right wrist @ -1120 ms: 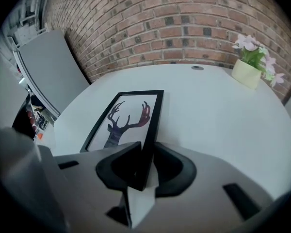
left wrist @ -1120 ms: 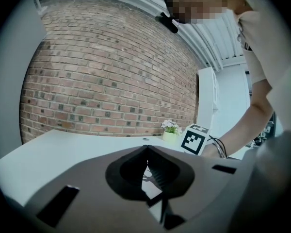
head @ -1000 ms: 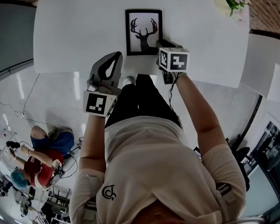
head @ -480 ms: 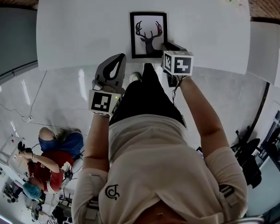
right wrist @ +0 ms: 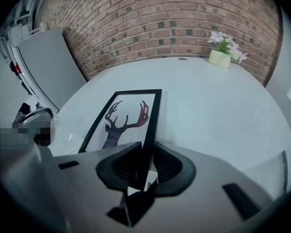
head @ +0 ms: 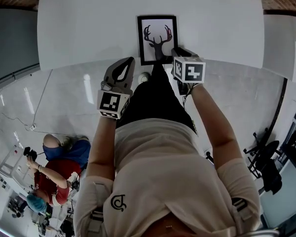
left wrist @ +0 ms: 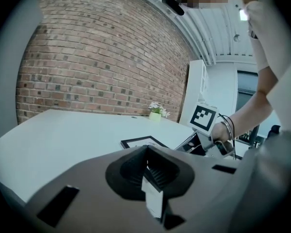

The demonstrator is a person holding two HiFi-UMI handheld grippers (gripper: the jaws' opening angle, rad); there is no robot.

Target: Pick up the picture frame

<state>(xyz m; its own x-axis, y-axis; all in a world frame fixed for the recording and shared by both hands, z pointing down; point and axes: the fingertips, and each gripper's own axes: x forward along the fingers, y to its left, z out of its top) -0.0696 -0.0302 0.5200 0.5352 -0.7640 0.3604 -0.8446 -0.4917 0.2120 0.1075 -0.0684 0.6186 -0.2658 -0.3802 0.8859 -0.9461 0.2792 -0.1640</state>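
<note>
Black-bordered picture frame (head: pixel 157 38) with a dark stag silhouette on a white ground, lying at the near edge of a white table (head: pixel 79 23), about midway across its width. The right gripper (head: pixel 173 53) reaches over the table's near edge to the frame's near right corner. In the right gripper view its two dark jaws are drawn in narrow on the frame's right-hand border, which runs up from between them toward the far side. The frame appears to lie flat on the tabletop, though it cannot be told from these views whether the gripped corner is raised off it.

The left gripper (head: pixel 123 65) is held to the left of the frame, just short of the table's near edge and apart from the frame. Its jaws are brought together, with nothing between them. Its marker cube (head: pixel 112 104) faces upward, as does the cube on the right gripper (head: pixel 189 69).

At the far right of the table stands a small pale pot of flowers (right wrist: pixel 219 57), well apart from the frame, and a brick wall (right wrist: pixel 160 23) rises behind the table.
</note>
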